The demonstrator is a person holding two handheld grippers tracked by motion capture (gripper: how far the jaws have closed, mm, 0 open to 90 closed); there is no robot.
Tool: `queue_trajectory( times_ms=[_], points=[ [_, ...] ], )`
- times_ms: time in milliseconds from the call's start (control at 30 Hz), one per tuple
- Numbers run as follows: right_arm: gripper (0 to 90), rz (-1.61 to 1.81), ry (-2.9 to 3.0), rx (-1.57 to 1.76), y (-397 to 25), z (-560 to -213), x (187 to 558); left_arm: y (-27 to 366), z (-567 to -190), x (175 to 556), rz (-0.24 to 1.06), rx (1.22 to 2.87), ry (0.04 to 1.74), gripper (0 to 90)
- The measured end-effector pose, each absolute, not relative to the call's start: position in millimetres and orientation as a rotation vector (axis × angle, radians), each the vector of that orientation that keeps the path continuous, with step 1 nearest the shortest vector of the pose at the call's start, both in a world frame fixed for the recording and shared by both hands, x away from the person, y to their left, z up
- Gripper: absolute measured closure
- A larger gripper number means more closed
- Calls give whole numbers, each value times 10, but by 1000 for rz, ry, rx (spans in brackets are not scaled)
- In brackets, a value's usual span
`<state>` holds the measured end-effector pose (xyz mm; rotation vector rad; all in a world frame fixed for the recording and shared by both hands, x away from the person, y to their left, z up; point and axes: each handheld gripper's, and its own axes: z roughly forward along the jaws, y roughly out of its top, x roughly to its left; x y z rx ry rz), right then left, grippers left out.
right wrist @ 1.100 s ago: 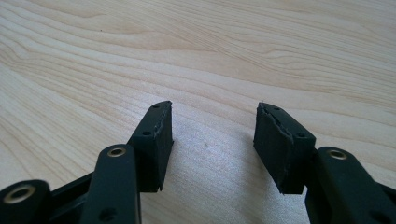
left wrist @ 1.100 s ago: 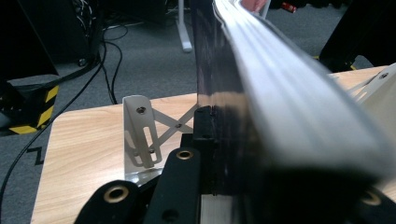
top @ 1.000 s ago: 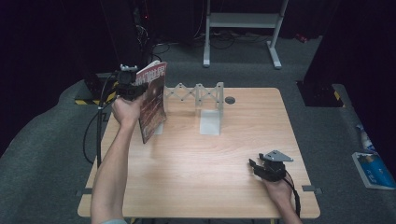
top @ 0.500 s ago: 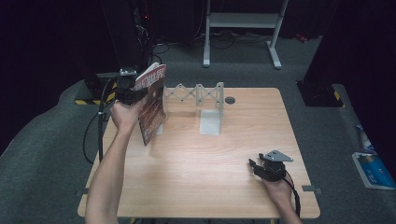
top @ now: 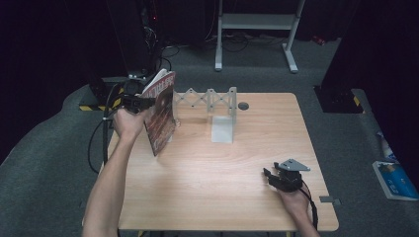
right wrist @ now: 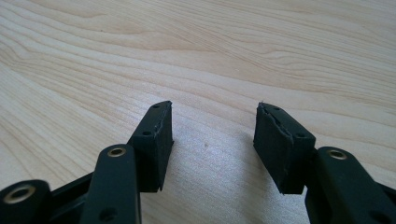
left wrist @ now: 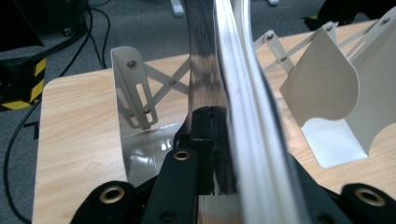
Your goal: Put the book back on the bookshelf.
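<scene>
Right tongs (top: 272,177) sat nearest to us, low on the worktop (top: 207,187), their jaws spread wide with bare wood grain between them in the right gripper view (right wrist: 212,140). We saw nothing held there; the grey three-cornered plate rode on top of them and the cable trailed back along the wrist.

Well apart from them, up and across the worktop, we held the left tongs (top: 141,103) at the far left corner. Their jaws were pressed onto a book (top: 162,112), pinching it near its spine edge. In the left gripper view the left tongs (left wrist: 217,140) had one black pad flat against the dark glossy cover, and the book (left wrist: 233,70) ran upward from the jaws, its white page block showing edge-on just beside the pad. From the high view the book stood nearly upright and slightly tilted, with its lower corner down by the wood; we could not tell whether it touched.

Just beyond the left tongs stood a white expanding book rack (top: 217,106), its scissor links stretched along the far edge. One of its upright dividers (left wrist: 133,88) stood to one side of the book and another (left wrist: 327,93) to the other side.
</scene>
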<state>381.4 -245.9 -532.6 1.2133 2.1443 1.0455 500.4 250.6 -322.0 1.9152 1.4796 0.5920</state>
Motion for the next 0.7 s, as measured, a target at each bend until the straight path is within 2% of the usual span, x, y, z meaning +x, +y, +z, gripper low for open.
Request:
queue_trajectory(
  times_ms=[700],
  points=[
    [469, 1045, 2144, 1217, -2456, -5325, 3809, 2591, -3171, 4856, 481, 1978, 1531, 822]
  ],
)
